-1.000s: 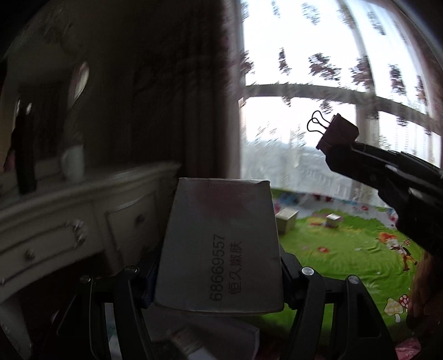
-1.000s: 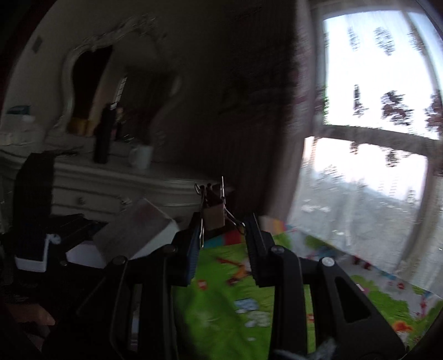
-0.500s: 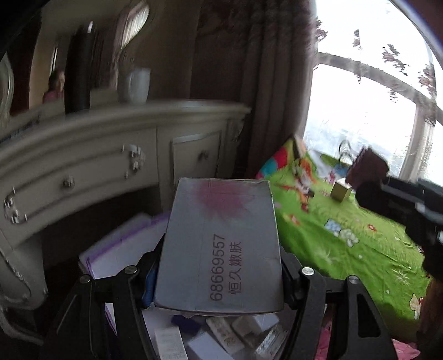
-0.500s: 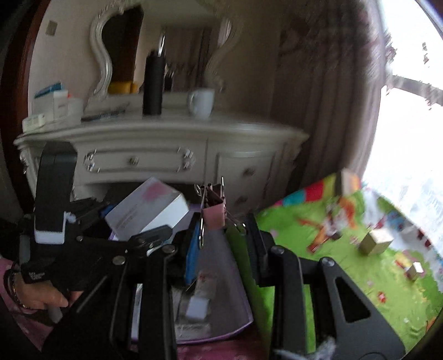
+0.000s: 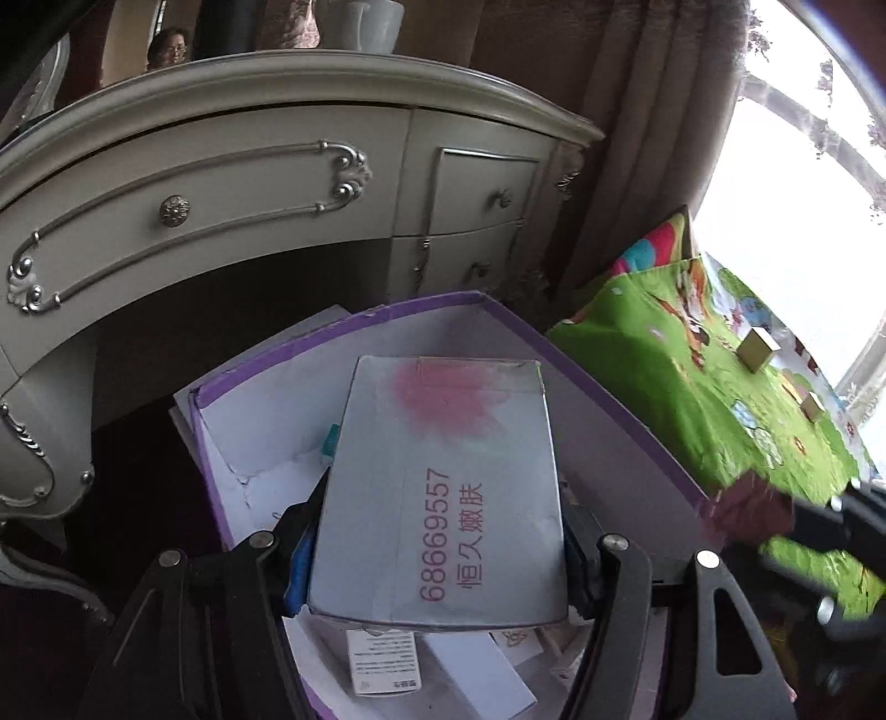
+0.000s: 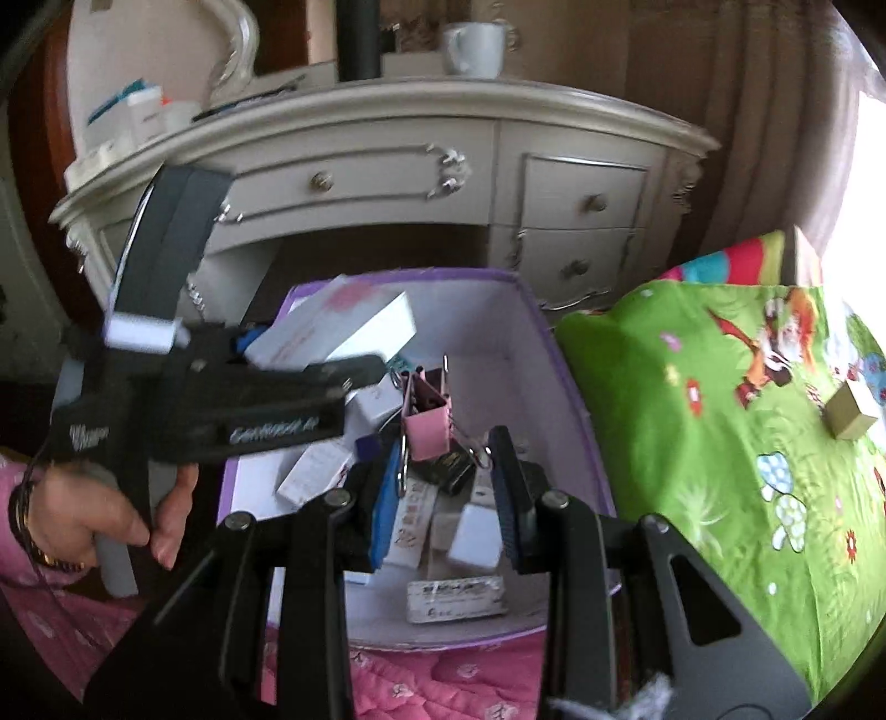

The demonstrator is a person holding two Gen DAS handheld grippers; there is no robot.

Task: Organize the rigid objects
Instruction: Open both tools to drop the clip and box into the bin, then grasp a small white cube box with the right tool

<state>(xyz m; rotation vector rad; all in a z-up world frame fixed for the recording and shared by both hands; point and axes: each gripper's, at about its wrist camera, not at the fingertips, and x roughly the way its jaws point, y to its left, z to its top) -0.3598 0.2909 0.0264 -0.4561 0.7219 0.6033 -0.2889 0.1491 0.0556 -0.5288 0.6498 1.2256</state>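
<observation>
With the left gripper (image 5: 437,559) clamping the grey carton (image 5: 443,487) and the right gripper (image 6: 448,487) pinching the pink binder clip (image 6: 426,423), both above the purple box (image 6: 554,354) just below and ahead, lower each past the rim before letting go.

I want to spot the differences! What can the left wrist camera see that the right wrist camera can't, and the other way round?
Only the left wrist view shows the red number printed on the white carton held in the left gripper, and a second small tan box on the green mat.

Only the right wrist view shows the pink binder clip in the right gripper, the person's hand, and the small boxes lying in the purple-edged box.

Both show the purple-edged box, the cream dresser, the white mug and the green mat.
</observation>
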